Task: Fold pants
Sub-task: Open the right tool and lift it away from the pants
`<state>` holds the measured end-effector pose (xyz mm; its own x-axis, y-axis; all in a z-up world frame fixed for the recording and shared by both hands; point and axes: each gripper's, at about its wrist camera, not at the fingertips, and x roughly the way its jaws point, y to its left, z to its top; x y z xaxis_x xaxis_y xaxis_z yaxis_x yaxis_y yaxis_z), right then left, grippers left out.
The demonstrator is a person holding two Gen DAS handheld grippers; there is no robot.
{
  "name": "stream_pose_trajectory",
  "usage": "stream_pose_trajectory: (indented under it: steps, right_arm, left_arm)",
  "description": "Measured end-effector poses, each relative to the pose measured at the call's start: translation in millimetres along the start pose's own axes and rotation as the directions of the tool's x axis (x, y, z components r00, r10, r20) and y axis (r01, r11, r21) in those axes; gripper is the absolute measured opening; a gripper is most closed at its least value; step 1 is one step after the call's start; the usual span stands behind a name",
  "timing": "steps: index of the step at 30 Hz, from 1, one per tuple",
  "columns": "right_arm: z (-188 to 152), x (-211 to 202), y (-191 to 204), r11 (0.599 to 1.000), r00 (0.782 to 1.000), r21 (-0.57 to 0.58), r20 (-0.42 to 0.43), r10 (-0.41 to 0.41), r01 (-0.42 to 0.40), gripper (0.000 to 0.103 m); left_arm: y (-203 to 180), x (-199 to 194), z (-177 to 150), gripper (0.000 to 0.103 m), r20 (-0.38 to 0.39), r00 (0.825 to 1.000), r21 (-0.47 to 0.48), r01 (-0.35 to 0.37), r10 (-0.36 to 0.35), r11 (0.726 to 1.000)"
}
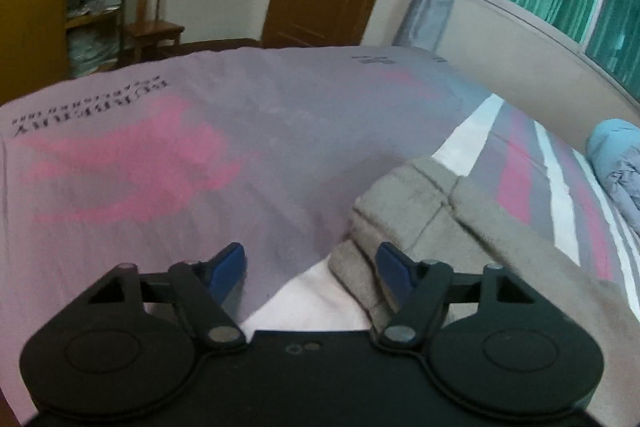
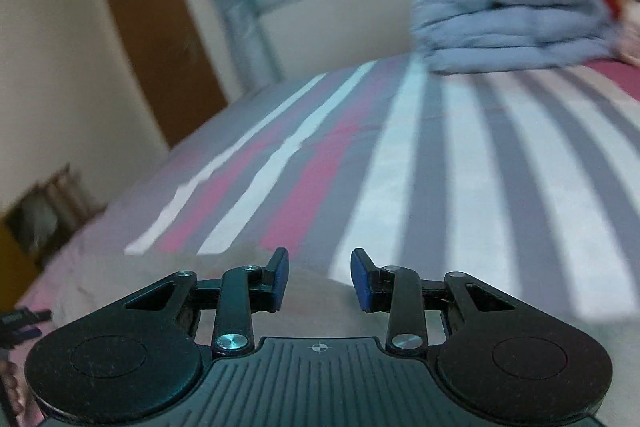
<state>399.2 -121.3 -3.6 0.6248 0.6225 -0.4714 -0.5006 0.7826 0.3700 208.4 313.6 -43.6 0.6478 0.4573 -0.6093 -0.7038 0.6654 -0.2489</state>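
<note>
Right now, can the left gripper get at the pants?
Probably yes. The left gripper is open, and the grey pants lie on the bedsheet just past its right finger, with nothing between.

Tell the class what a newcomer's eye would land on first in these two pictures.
The open left gripper fills the foreground of its view, with the grey pants lying on the bed just beyond and to its right. The open right gripper looks over the striped bedsheet towards a folded blue quilt at the far end.
</note>
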Motion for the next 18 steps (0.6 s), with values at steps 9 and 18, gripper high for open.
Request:
stream_pose_trajectory:
  steps: [9, 18]
  right_arm:
    - [-2.8, 105.9, 41.4, 0.976, 0.988, -0.191, -0.131, 0.077, -0.101, 0.035]
    - [-2.6, 144.9, 37.4, 0.956, 0.959, -0.210, -0.242, 0.151, -0.203, 0.035]
  left_arm:
    - [-1.0, 8.8, 2.4, 0.042, -0.009, 1.000, -0.006, 0.029, -0.029, 1.000]
    - [-3.1, 14.4, -6.2, 0.043, 0.002, 1.000, 0.017, 0.015, -0.015, 1.000]
